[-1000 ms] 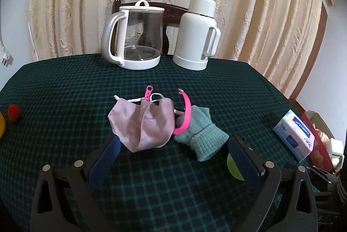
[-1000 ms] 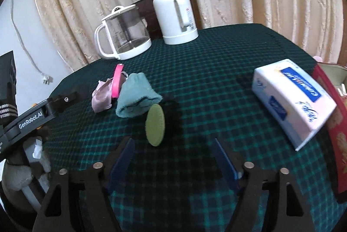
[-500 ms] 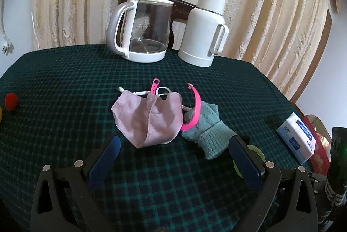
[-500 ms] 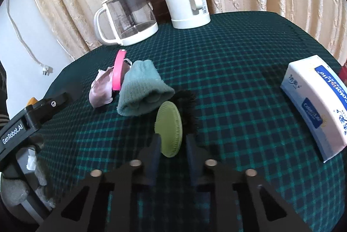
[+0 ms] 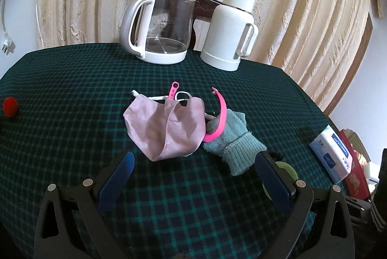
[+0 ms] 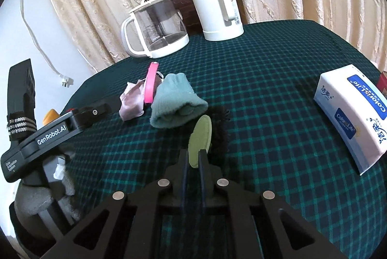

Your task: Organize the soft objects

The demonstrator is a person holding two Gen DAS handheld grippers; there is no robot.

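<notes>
A pale pink cloth mask (image 5: 164,128) lies mid-table, with a pink band (image 5: 221,118) and a teal knit glove (image 5: 232,142) against its right side. My left gripper (image 5: 194,159) hovers open just in front of the mask, nothing between its blue pads. In the right wrist view my right gripper (image 6: 193,155) is shut on the lower edge of a round green pad (image 6: 200,138), which stands on edge beside a black fuzzy thing (image 6: 220,128). The glove (image 6: 176,101) and mask (image 6: 131,99) lie just beyond it. The green pad (image 5: 286,168) peeks out behind my left gripper's right finger.
A glass kettle (image 5: 159,26) and a white thermos jug (image 5: 229,31) stand at the back of the green checked tablecloth (image 5: 72,89). A tissue pack (image 6: 353,113) lies at the right edge, a red pompom (image 5: 10,106) at the far left. Curtains hang behind.
My right gripper's jaws went from wide open to shut on the green pad. The left gripper stayed open and almost still.
</notes>
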